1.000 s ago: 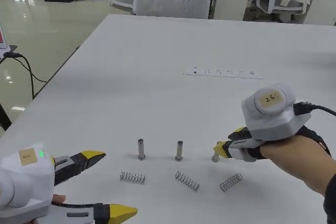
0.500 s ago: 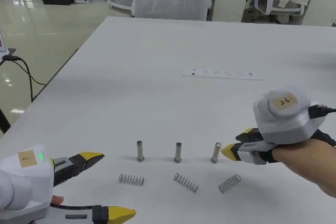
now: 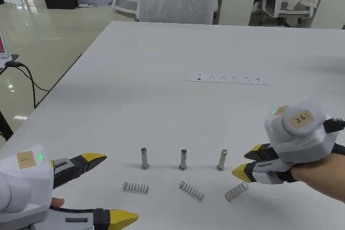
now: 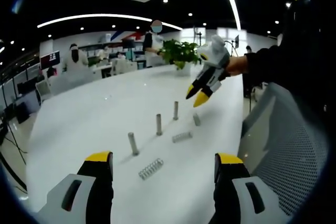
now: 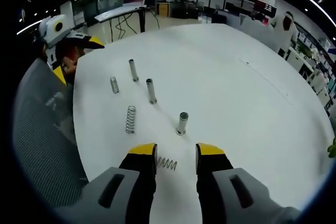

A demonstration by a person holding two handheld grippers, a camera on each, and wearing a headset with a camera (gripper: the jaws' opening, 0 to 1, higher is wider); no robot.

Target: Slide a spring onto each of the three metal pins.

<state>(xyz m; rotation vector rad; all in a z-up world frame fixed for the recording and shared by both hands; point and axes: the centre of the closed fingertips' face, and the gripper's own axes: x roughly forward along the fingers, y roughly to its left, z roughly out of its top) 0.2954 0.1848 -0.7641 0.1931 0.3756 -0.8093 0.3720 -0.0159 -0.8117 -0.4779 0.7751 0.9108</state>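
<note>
Right gripper point(image 3: 243, 161) back from rightmost pin point(image 3: 221, 160), nearer its spring point(image 3: 236, 191)

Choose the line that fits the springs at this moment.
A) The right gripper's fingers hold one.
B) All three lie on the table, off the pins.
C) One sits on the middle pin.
B: the left coiled metal spring, the middle spring and the right spring all lie flat on the white table, and the three upright metal pins stand bare.

White table point(image 3: 161, 68), pwr strip point(image 3: 227, 78) mid-table; mesh chair point(image 3: 175, 6) behind, plant point(image 4: 181, 53) beyond
</note>
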